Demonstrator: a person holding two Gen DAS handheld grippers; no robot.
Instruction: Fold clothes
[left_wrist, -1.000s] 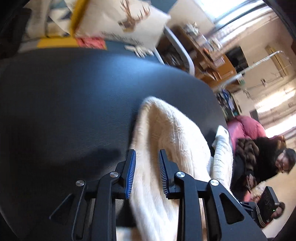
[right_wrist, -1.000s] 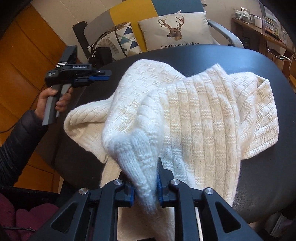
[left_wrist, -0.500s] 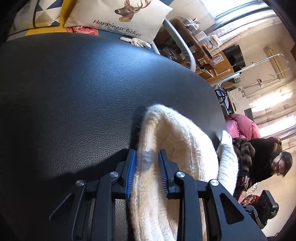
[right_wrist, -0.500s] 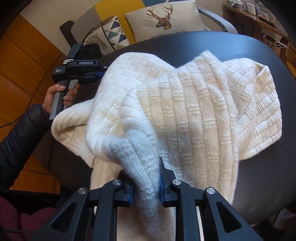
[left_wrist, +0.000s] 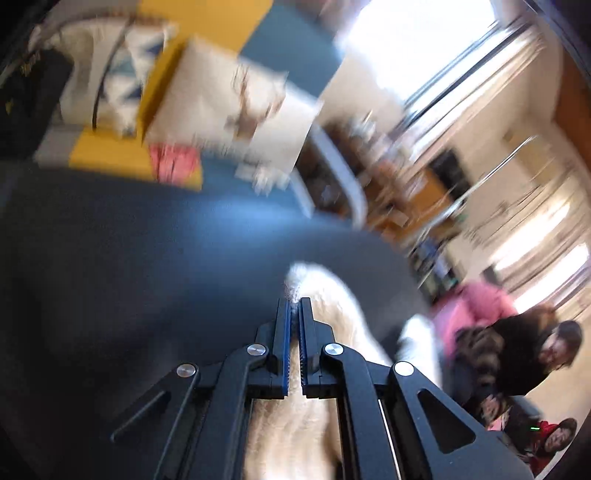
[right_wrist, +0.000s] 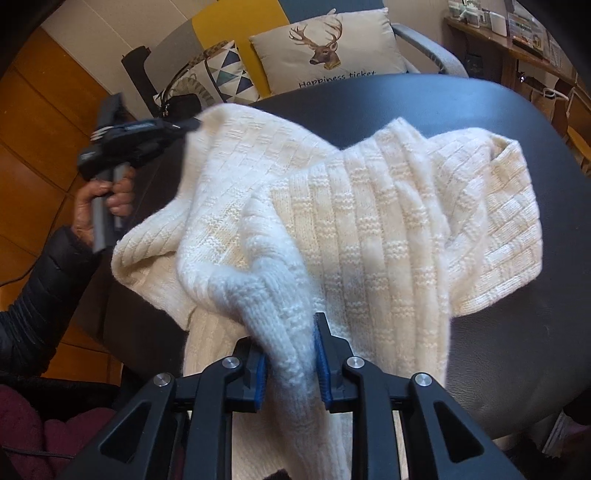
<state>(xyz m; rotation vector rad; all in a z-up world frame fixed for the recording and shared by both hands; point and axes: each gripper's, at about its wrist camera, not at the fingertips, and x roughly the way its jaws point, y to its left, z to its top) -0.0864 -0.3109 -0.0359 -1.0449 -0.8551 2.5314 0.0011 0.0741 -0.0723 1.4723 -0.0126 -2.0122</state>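
The left gripper (left_wrist: 294, 310) has just snapped closed on a thin fold of the cream knit sweater (right_wrist: 369, 229), where a moment ago its jaws stood apart around that same edge; the left wrist view is now smeared with motion and shows more of the room beyond the table, so the pinched edge looks to be rising off the surface. In the right wrist view that gripper sits at about ten o'clock, with the person's hand (right_wrist: 107, 199) round its handle and a dark padded sleeve (right_wrist: 40, 291) below, and the sweater's far corner is drawn up toward it. The right gripper (right_wrist: 290, 363), at six o'clock, is clamped on a thick bunch of the knit, jaws a narrow way apart with the cloth filling them, much as it was. With both corners held, my judgement is that the fold itself is about to start: the garment is still rumpled, one sleeve end lying out toward three o'clock. It rests on a round black table (right_wrist: 498, 122) with a leathery top. Behind, at twelve o'clock, a deer cushion (right_wrist: 325, 48) leans on a yellow and blue sofa, a patterned cushion (right_wrist: 221, 70) beside it; a wooden shelf runs at two o'clock and orange wood floor shows at nine
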